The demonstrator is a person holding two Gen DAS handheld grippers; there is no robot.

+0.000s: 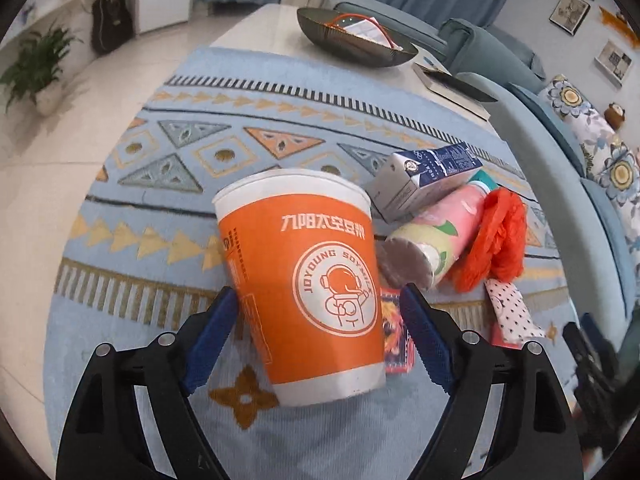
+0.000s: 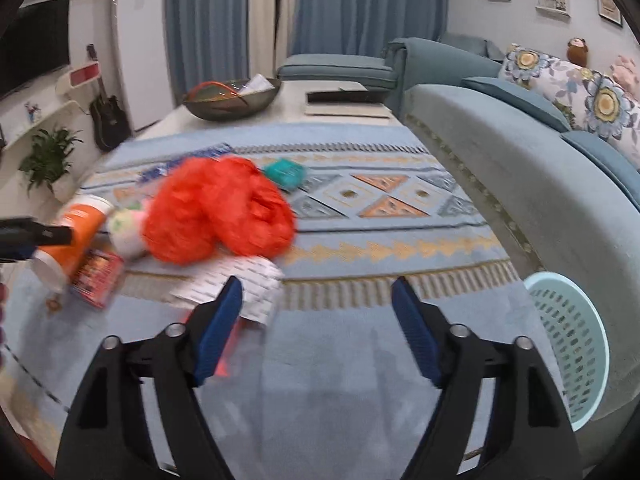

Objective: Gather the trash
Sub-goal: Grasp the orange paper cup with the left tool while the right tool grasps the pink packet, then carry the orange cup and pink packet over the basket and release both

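An orange and white paper cup (image 1: 312, 280) stands tilted between the two fingers of my left gripper (image 1: 316, 304); the jaws are wide and I see a gap on each side. Behind it lie a blue and grey milk carton (image 1: 424, 178), a pink bottle (image 1: 436, 236), an orange plastic bag (image 1: 496, 236), a red packet (image 1: 396, 336) and a dotted white packet (image 1: 512, 312). My right gripper (image 2: 316, 308) is open and empty above the rug, just right of the dotted packet (image 2: 240, 284) and orange bag (image 2: 216, 212). The cup (image 2: 76, 236) shows at far left.
A light blue perforated basket (image 2: 572, 348) stands at the right against the blue sofa (image 2: 520, 184). A teal box (image 2: 286, 172) lies on the patterned rug (image 2: 380, 216). A low table with a dark bowl (image 2: 232, 100) and book is behind.
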